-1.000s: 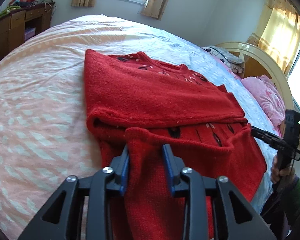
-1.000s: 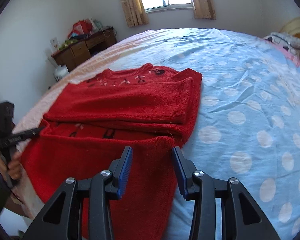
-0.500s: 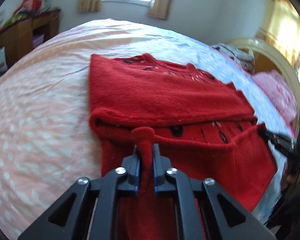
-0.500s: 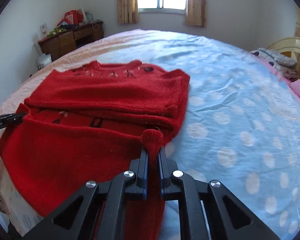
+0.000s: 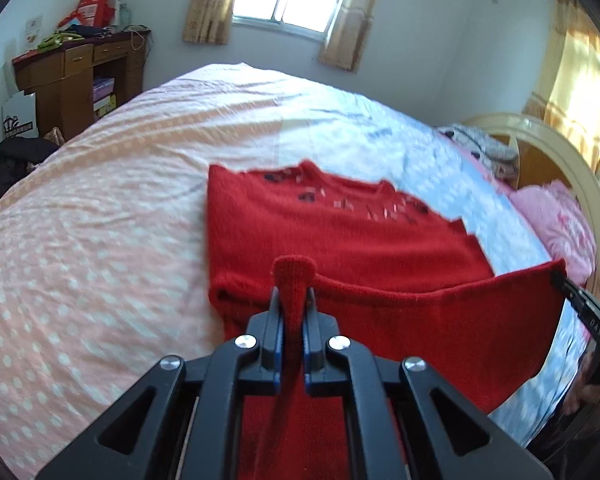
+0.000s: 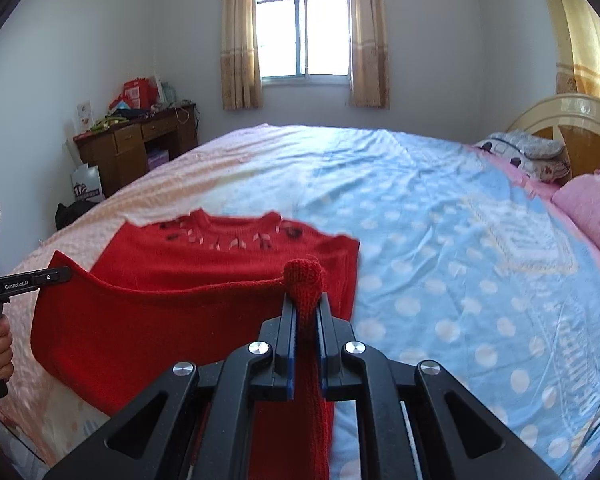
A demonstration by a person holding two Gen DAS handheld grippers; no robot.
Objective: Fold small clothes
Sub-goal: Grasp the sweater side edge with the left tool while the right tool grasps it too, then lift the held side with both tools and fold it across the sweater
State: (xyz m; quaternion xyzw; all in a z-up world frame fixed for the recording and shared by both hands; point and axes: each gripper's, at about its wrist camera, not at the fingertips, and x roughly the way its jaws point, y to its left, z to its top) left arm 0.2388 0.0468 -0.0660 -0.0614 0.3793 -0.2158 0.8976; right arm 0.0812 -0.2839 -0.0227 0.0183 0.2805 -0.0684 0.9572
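Observation:
A red knit sweater (image 5: 332, 232) lies on the bed, collar at the far side, sleeves folded in over the body. My left gripper (image 5: 292, 300) is shut on one bottom corner of the sweater. My right gripper (image 6: 305, 308) is shut on the other bottom corner of the sweater (image 6: 172, 312). Both corners are lifted above the bed and the hem hangs stretched between them, over the lower half. The right gripper shows at the right edge of the left wrist view (image 5: 556, 278). The left gripper shows at the left edge of the right wrist view (image 6: 66, 272).
The bed (image 6: 440, 240) has a pink and blue dotted sheet. Pink pillows (image 6: 592, 208) and a headboard (image 6: 572, 120) are on the right. A wooden desk (image 6: 140, 144) with clutter stands by the far wall, left of the window (image 6: 304, 36).
Both grippers closed on the sweater's bottom corners, then lifted them and carried the hem up and toward the collar.

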